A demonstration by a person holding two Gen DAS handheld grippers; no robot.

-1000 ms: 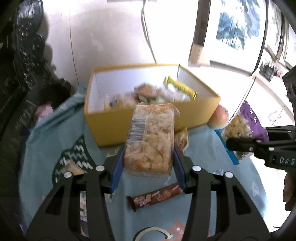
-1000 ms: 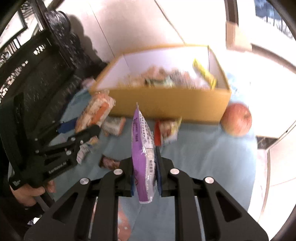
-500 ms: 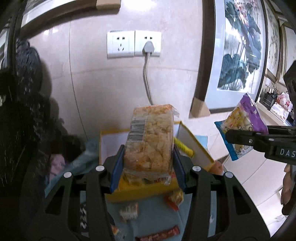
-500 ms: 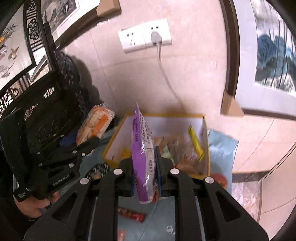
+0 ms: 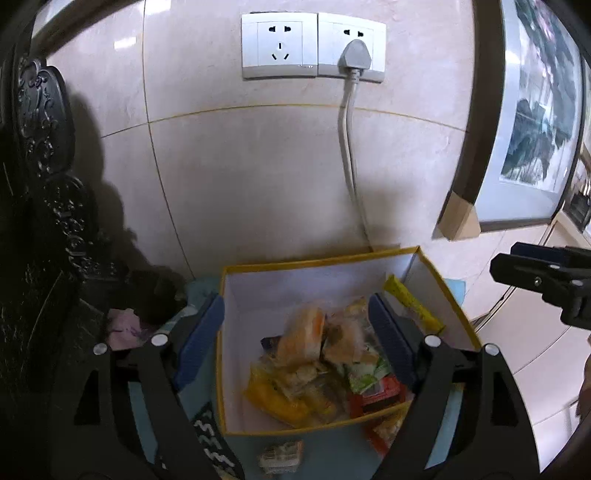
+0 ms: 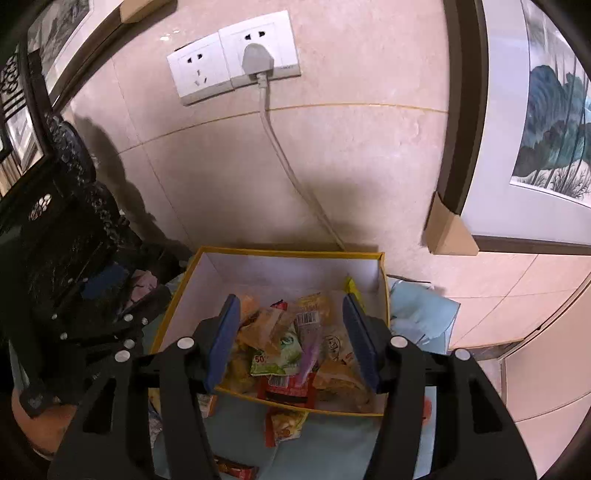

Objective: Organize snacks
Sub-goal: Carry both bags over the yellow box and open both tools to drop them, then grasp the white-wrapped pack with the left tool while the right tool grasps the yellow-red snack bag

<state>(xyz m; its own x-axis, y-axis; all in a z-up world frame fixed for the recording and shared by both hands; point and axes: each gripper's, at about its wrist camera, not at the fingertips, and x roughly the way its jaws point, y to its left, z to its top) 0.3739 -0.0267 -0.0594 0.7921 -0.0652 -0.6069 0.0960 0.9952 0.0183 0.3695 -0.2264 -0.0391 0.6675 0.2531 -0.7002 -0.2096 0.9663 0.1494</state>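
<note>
Both tools — left, right — hang over the box, jaws opening, nothing gripped; a purple pack seemingly lies among the snacks.

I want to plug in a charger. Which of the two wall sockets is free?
The left socket is free: its holes are bare. The right socket holds a grey plug with a cable hanging down.

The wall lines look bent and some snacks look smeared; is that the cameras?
Left wrist view: the fisheye lens bows the tile seam and picture frame; the snacks in the yellow box are blurred, and the socket is sharp. Right wrist view: the same bowing tilts the socket; a dark shadow falls on the wall behind the box; the packets read more clearly.
</note>
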